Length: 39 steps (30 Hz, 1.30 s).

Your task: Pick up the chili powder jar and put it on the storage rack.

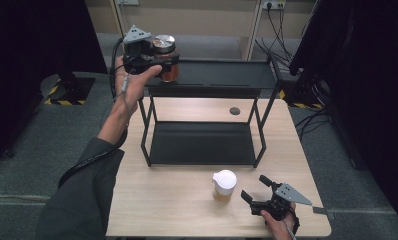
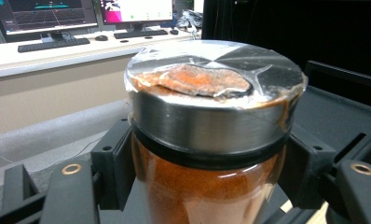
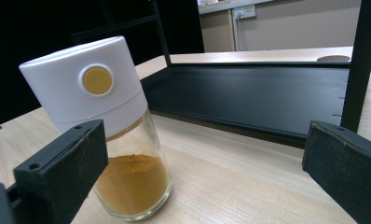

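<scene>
A glass jar of red-orange powder [image 1: 165, 56] with a steel lid is at the left end of the black rack's top shelf [image 1: 222, 75]. My left gripper [image 1: 159, 64] is shut on it just under the lid. In the left gripper view the jar [image 2: 211, 116] stands between both fingers [image 2: 110, 161], and I cannot tell whether its base rests on the shelf. A white-capped glass jar of yellow powder [image 1: 224, 185] stands on the table. My right gripper [image 1: 253, 188] is open just right of it. In the right gripper view that jar [image 3: 99, 116] stands by the left finger [image 3: 62, 179], apart from it.
The rack's lower shelf [image 1: 202, 142] lies bare on the wooden table [image 1: 177, 200]. A round grommet [image 1: 234, 111] is set in the tabletop behind the rack. Cables [image 1: 282, 30] and dark equipment stand beyond the table at the right. A desk with monitors [image 2: 53, 14] shows in the left gripper view.
</scene>
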Each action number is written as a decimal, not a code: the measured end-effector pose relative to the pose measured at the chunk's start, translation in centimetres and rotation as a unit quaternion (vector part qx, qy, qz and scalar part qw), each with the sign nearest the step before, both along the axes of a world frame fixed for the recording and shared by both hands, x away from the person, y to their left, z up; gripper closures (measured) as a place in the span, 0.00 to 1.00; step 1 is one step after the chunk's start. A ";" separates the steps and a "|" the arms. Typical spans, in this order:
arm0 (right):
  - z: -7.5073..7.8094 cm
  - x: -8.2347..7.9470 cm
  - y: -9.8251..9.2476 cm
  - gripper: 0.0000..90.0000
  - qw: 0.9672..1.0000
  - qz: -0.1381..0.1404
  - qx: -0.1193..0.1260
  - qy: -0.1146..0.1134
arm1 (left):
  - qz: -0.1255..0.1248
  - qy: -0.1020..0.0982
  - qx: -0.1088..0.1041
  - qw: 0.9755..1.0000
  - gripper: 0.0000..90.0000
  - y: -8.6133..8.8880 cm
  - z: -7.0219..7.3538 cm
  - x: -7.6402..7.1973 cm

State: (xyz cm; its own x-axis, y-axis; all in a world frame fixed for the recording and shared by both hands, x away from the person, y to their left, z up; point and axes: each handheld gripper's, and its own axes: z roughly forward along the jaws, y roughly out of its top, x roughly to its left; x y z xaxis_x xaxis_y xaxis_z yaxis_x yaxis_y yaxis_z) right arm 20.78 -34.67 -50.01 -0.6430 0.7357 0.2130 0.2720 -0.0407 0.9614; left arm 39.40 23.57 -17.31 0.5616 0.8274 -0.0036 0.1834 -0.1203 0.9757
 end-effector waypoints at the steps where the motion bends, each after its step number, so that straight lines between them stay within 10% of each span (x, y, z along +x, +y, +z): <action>1: 0.0 0.0 0.0 0.00 1.000 0.000 0.000 0.000 | 0.003 0.000 0.000 1.000 0.34 -0.1 -0.1 0.2; 29: 0.0 0.0 0.1 0.00 1.000 0.006 -0.002 0.000 | 0.026 0.006 -0.014 1.000 0.33 -0.9 -1.4 1.2; 39: 0.0 0.0 0.1 0.00 1.000 0.006 -0.002 0.000 | 0.030 -0.003 -0.034 0.999 0.03 -0.1 -2.1 0.0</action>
State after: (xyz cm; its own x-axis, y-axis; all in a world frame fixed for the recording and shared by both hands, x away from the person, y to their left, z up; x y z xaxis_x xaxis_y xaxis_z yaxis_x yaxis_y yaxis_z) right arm 20.82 -34.54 -50.00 -0.6518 0.7288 0.2099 0.2723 -0.0334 0.9616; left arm 39.44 23.45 -19.41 0.5109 0.8577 -0.0576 0.1834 -0.0433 0.9821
